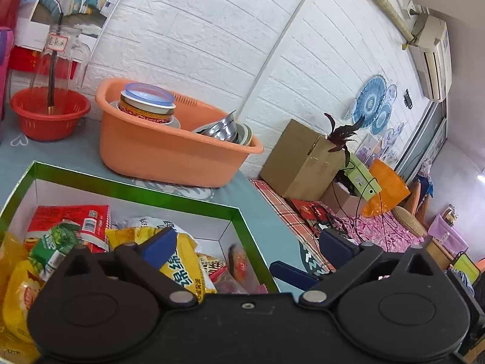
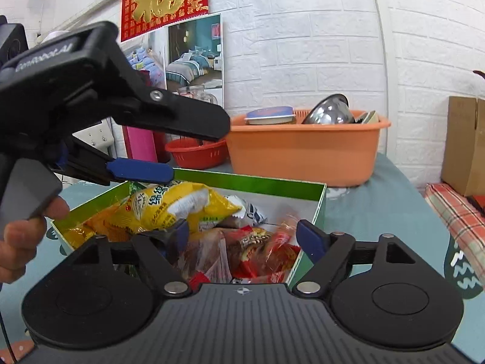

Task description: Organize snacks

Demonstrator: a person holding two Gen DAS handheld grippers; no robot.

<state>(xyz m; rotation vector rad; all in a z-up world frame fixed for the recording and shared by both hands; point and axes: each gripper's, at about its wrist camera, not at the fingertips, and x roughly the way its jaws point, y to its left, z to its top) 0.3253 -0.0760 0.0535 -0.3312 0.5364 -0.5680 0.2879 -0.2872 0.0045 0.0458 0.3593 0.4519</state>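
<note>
While both sets of fingers gape empty over the box, snacks heaped just beneath them, I risk snagging its wall and tipping it off the desk.

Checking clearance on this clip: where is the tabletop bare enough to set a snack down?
Bare teal tablecloth lies right of the green box, below the orange basin. Another strip sits between the box and red basket. The box itself is crowded with snack packets.
</note>
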